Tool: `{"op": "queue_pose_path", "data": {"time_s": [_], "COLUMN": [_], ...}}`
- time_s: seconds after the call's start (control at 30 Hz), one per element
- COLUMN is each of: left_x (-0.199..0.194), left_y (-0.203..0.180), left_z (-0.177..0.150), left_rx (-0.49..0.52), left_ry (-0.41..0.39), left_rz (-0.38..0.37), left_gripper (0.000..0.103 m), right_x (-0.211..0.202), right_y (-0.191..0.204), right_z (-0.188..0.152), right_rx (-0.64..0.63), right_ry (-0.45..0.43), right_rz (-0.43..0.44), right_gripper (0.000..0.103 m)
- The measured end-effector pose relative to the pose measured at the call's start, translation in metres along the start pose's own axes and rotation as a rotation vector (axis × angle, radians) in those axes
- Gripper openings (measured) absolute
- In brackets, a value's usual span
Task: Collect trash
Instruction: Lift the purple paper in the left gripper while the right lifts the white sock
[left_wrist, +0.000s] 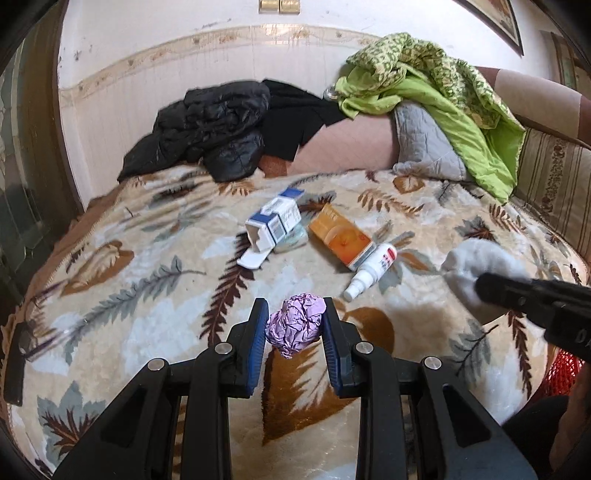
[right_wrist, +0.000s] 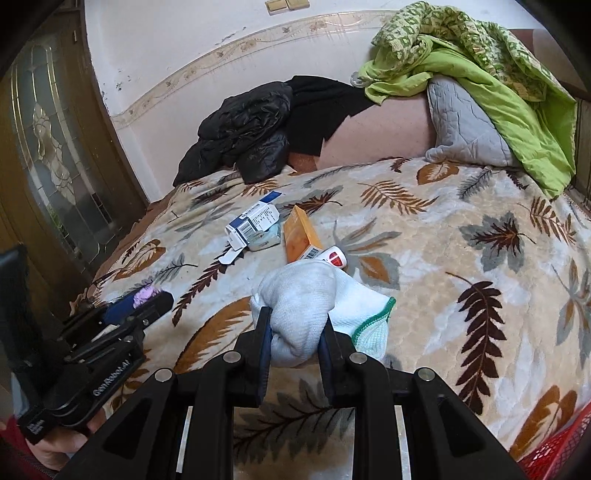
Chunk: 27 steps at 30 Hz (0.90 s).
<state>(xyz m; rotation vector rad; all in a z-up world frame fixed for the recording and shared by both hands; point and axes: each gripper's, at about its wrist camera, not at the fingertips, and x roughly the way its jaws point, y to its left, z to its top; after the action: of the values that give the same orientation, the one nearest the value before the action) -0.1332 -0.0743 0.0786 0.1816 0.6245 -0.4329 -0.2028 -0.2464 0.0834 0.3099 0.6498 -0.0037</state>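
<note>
- The left tool pinches a crumpled purple wrapper between its blue pads, held above the near part of the bed.
- From the right wrist view the same left tool shows at the near left edge of the bed, the purple wrapper clamped in its tips and a hand gripping its handle.
- The right tool pinches a balled white sock; the sock's green-trimmed cuff hangs out to the right of the jaws.
- In the left wrist view the white sock sits at the right, at the tip of the right tool.
- Mid-bed lie a blue-and-white carton with its flap open, an orange box just right of it, and a white spray bottle touching the orange box's near right end.
- A leaf-patterned blanket covers the bed.
- At the far side a black jacket lies left, and a green quilt drapes over a grey pillow at the right.
- A red mesh basket shows at the near right corner.
</note>
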Motion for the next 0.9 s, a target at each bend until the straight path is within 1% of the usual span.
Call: {"op": "queue_pose_path", "data": {"time_s": [0.37,0.9], "left_x": [0.019,0.021], "left_y": [0.011,0.002], "left_z": [-0.002,-0.007], "left_rx": [-0.020,0.020], "left_ry": [0.026,0.018], "left_rz": [-0.006,0.016], "left_gripper": [0.027,0.027], "right_x": [0.013,0.010], "right_y": [-0.003,-0.005], "right_z": [0.004,0.004], "right_rx": [0.018,0.017], "right_ry": [0.021,0.010], "right_rz": [0.013,0.017], "right_gripper": [0.024,0.024]}}
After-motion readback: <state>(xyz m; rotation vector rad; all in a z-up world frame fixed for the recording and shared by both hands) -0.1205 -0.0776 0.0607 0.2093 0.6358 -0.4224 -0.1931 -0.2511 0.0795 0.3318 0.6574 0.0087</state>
